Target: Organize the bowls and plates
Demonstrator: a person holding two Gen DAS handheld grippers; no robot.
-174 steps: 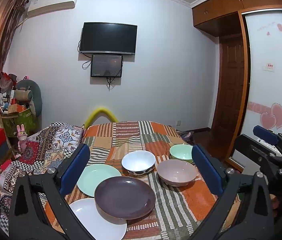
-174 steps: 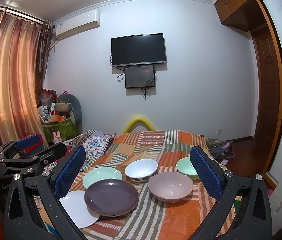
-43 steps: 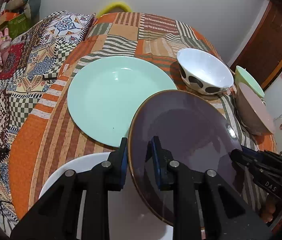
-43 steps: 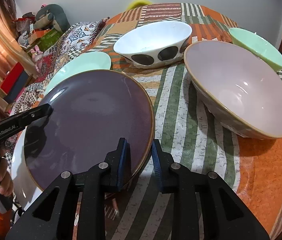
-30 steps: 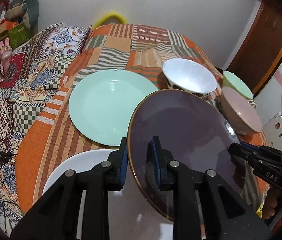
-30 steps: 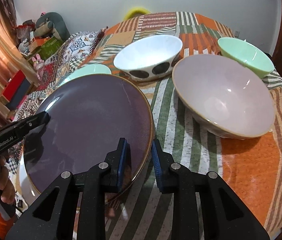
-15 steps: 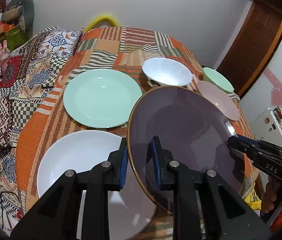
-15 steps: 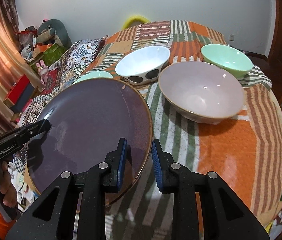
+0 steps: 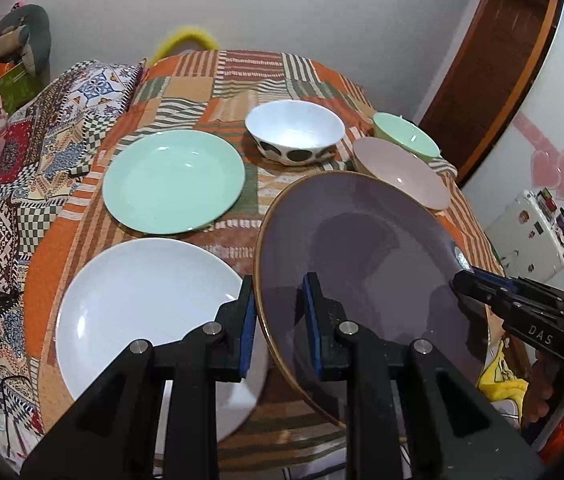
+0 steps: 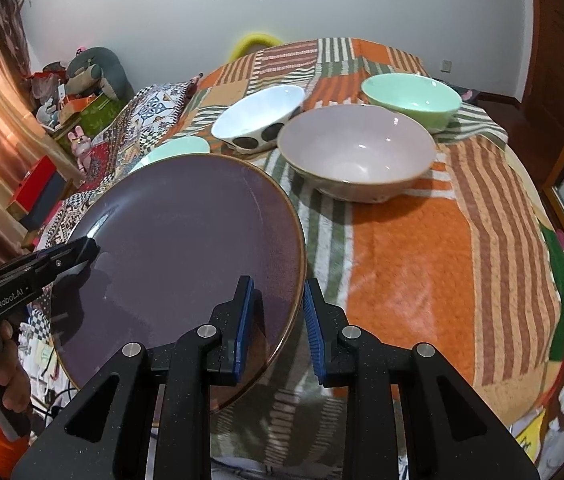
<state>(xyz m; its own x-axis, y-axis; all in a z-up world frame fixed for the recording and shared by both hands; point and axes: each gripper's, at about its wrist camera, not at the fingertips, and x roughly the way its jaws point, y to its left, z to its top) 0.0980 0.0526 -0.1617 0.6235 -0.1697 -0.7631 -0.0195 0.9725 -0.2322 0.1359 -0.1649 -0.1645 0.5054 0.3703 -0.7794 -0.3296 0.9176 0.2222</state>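
Patchwork cloth (image 9: pixel 238 76) in orange, green and striped squares covers the round table, with a white wall behind and a wooden door (image 9: pixel 494 60) at the far right. Six dishes are in view: three plates and three bowls.

At the near left a white plate (image 9: pixel 138 304) lies flat on the cloth. Just beyond it lies a mint plate (image 9: pixel 172 186), also flat. Right of these, the purple plate (image 9: pixel 362 248) is off the table, tilted with its left edge lower and its face turned up toward the cameras; being round, it has no long axis.

The left gripper (image 9: pixel 278 316) is clamped on the near-left rim of that plate, one blue pad under it and one on its face. The right gripper (image 10: pixel 276 322) is clamped on the near-right rim in the same way. In each wrist view the other gripper shows at the plate's opposite edge, with a hand (image 10: pixel 12 376) on its handle.

Farther right stand the bowls, all upright: a white bowl with black spots (image 9: pixel 296 130) at the far middle, a pink bowl (image 10: pixel 356 150) nearer, and a mint bowl (image 10: pixel 412 94) at the far right. The pink bowl sits near the other two; whether they touch I cannot tell.
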